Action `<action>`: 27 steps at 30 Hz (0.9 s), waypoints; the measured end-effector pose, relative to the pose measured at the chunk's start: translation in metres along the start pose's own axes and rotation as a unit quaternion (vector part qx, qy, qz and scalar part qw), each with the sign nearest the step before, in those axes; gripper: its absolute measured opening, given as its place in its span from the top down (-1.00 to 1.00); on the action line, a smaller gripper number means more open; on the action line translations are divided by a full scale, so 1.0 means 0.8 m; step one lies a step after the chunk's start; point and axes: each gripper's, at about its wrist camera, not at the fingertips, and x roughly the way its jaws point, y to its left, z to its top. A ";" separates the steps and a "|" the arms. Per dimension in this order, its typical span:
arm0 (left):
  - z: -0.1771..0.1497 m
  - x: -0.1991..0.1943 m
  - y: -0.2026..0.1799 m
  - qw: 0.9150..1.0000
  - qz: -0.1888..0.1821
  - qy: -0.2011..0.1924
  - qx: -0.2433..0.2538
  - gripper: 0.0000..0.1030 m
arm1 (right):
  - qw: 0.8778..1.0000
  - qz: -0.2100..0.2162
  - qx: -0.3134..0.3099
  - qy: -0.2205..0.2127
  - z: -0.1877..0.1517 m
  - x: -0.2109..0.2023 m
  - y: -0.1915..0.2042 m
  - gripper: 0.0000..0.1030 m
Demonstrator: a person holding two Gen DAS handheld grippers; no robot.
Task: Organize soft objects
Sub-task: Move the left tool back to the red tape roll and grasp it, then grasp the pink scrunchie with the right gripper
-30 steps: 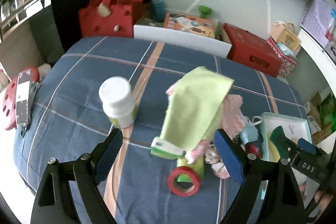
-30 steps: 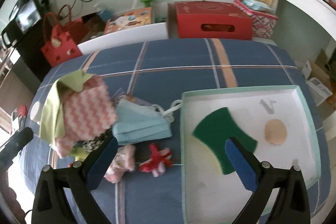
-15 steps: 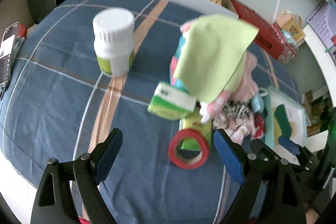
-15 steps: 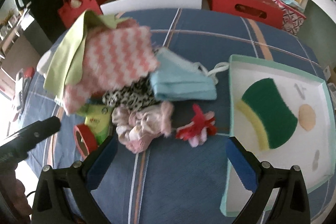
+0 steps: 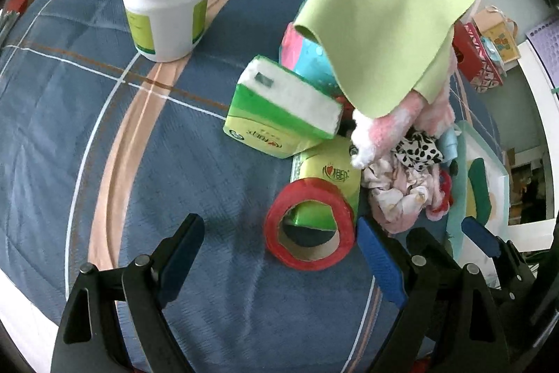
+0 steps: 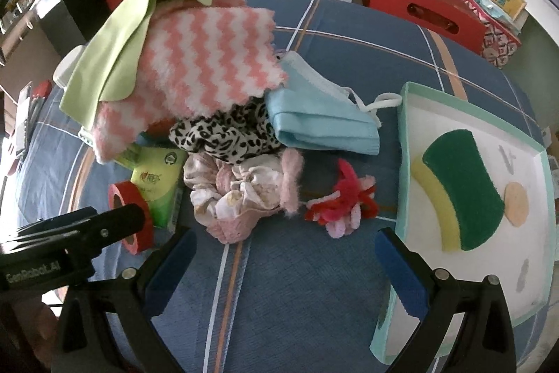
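Nearest the right hand-held gripper [image 6: 283, 264], whose jaws stand wide and empty above the blue plaid surface [image 6: 314, 303], lies the cream floral scrunchie [image 6: 241, 191], with a red and pink fuzzy tie [image 6: 344, 203] just to its right. Both look feather-light and limp; I judge either is best pinched across a bunched fold rather than at a loose edge, since thin fabric may slip from the pads. Right of the scrunchie sits the mint tray [image 6: 405, 128], holding a green and yellow sponge [image 6: 461, 194], springy and easy to squeeze. Behind the scrunchie is a leopard-print cloth [image 6: 227, 135], then a folded blue face mask [image 6: 321, 121], thin with loose ear loops that could snag. Farther left and behind, a pink zigzag cloth [image 6: 209, 65] droops under a lime cloth [image 6: 108, 58].

The left hand-held gripper [image 5: 279, 257], also wide and empty, hovers just before the red tape roll [image 5: 311, 229], left of the scrunchie; that roll is stiff, not soft.
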 end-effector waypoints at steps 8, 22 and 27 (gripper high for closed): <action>-0.002 0.010 0.004 1.000 -0.030 0.008 -0.002 -0.33 | 1.000 -0.001 -0.002 0.001 0.000 -0.002 0.005 -1.00; 0.001 -0.002 0.008 0.999 -0.049 0.000 -0.016 -0.03 | 1.000 0.005 -0.008 -0.006 0.008 0.002 0.003 -1.00; 0.008 -0.015 0.026 0.999 -0.027 -0.024 -0.033 -0.02 | 0.999 0.014 -0.026 -0.013 0.011 0.003 0.015 -0.96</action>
